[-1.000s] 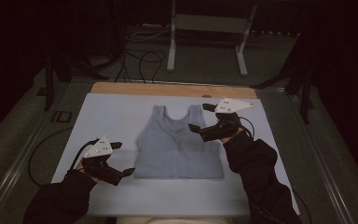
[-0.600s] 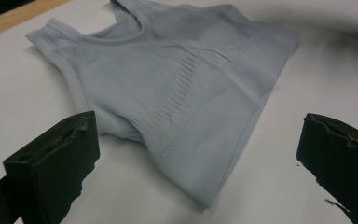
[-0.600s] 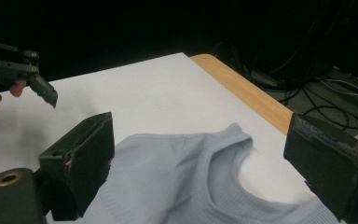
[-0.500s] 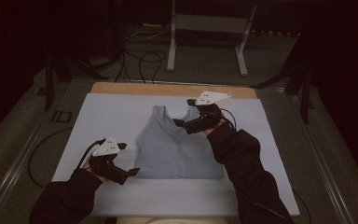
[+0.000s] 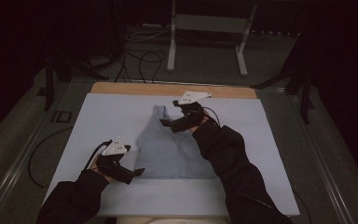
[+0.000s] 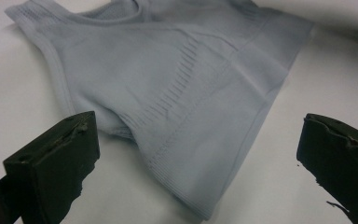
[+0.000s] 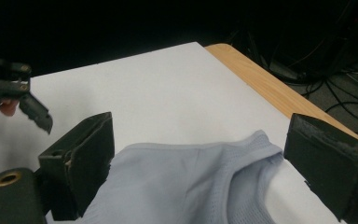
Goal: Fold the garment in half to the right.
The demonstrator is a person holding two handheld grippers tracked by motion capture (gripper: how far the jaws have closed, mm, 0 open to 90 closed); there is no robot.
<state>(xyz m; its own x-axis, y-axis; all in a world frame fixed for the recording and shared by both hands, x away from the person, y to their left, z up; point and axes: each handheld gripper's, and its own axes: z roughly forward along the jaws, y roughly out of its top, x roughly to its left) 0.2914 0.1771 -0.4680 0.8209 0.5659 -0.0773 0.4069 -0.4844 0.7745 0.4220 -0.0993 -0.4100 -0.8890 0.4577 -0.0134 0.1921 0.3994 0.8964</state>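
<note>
The pale blue tank top (image 5: 172, 149) lay flat mid-table, soft, light, surely floppy. My left gripper (image 5: 133, 173) gaped wide at its hem corner; my right gripper (image 5: 168, 124) spread over a shoulder strap (image 7: 256, 144), the best hold.

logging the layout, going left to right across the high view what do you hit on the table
left gripper → grey tank top → right gripper, reaching over the top's far end, both resting above the white sheet covering the table.
</note>
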